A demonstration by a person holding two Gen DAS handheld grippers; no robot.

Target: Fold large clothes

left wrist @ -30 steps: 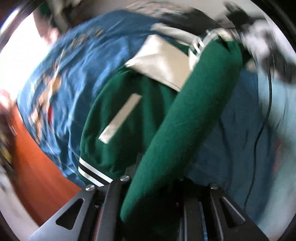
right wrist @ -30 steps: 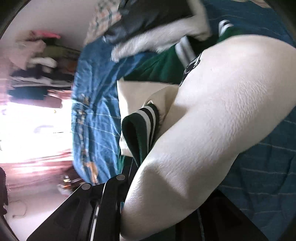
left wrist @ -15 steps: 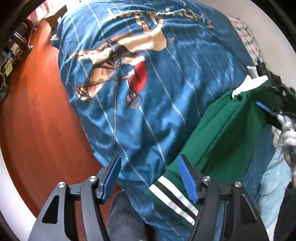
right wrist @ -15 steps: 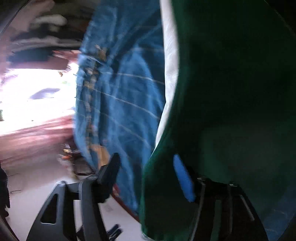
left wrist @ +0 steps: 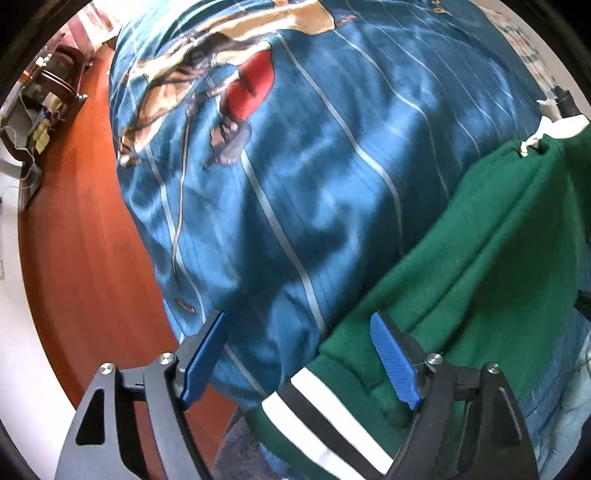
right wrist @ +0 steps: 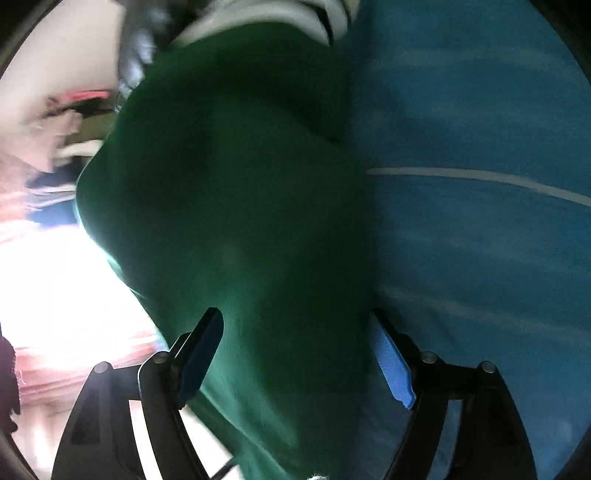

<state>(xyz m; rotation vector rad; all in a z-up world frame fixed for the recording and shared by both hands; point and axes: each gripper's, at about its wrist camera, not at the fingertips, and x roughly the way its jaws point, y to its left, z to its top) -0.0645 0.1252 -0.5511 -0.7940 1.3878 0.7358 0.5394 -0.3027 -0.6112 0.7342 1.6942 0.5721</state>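
Note:
A green jacket (left wrist: pixel 491 251) with a black-and-white striped hem (left wrist: pixel 325 417) lies along the right side of a blue bedspread (left wrist: pixel 332 147). My left gripper (left wrist: pixel 301 362) is open just above the bed edge, its right finger (left wrist: pixel 395 365) over the green cloth near the hem. In the right wrist view the green jacket (right wrist: pixel 240 203) fills the middle, blurred, with white trim (right wrist: pixel 258 14) at the top. My right gripper (right wrist: pixel 295 362) is open with green cloth lying between its fingers.
The bedspread carries a printed figure (left wrist: pixel 221 74). A red-brown wooden floor (left wrist: pixel 85 240) lies left of the bed, with furniture (left wrist: pixel 44 99) at the far left. The right wrist view shows blue bedspread (right wrist: pixel 480 184) on the right and a bright window area (right wrist: pixel 48 277) on the left.
Both grippers have let go of the jacket and opened. The left gripper has pulled back to the bed edge; the jacket now lies on the bedspread.

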